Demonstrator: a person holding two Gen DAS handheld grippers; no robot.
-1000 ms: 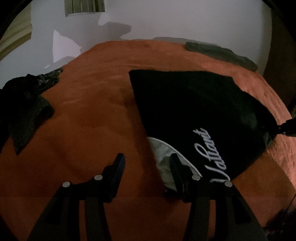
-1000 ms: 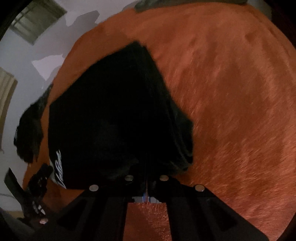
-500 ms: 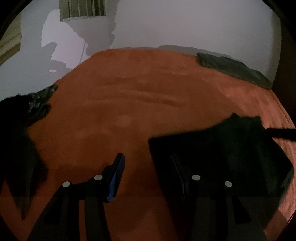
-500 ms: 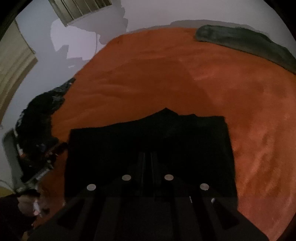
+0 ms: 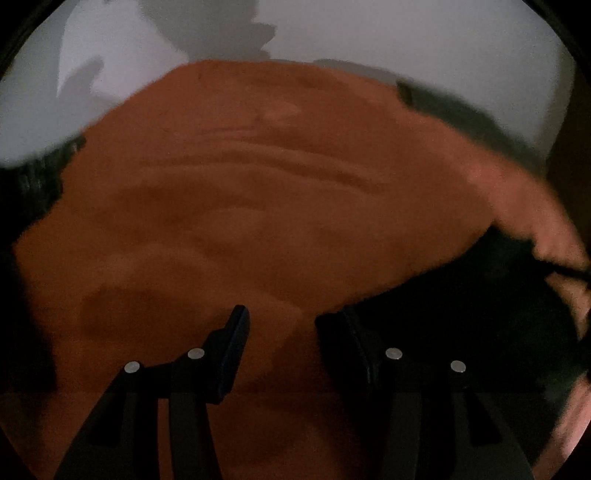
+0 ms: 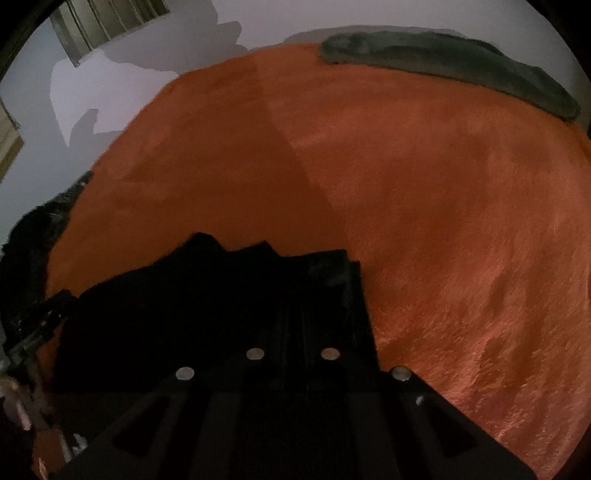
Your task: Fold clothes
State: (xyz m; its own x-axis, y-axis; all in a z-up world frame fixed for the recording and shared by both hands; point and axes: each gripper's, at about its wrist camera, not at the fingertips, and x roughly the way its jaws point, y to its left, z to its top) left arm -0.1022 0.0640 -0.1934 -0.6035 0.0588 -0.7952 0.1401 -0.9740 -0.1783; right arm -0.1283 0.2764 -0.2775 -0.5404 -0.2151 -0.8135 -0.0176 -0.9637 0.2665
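A black garment [image 6: 221,295] lies bunched on the orange blanket [image 6: 424,221]. My right gripper [image 6: 293,314] is buried in its dark folds, jaws closing tight on the cloth; the fingertips are hard to make out. In the left wrist view the same black garment [image 5: 461,302] fills the lower right and its edge lies against the right-hand finger. My left gripper [image 5: 288,317] stands half open, with only orange blanket [image 5: 258,206] showing in the gap. The right gripper's arm pokes in at the far right edge [image 5: 569,271].
A dark grey-green cloth [image 6: 443,62] lies along the blanket's far edge, also in the left wrist view [image 5: 461,110]. A heap of dark clothes [image 5: 29,192] sits at the left side [image 6: 29,251]. A pale wall [image 5: 369,33] rises behind.
Both grippers moved across the blanket with the black garment. It was spread with white lettering showing; now it sits low in both views, lettering hidden, and more bare blanket lies ahead.
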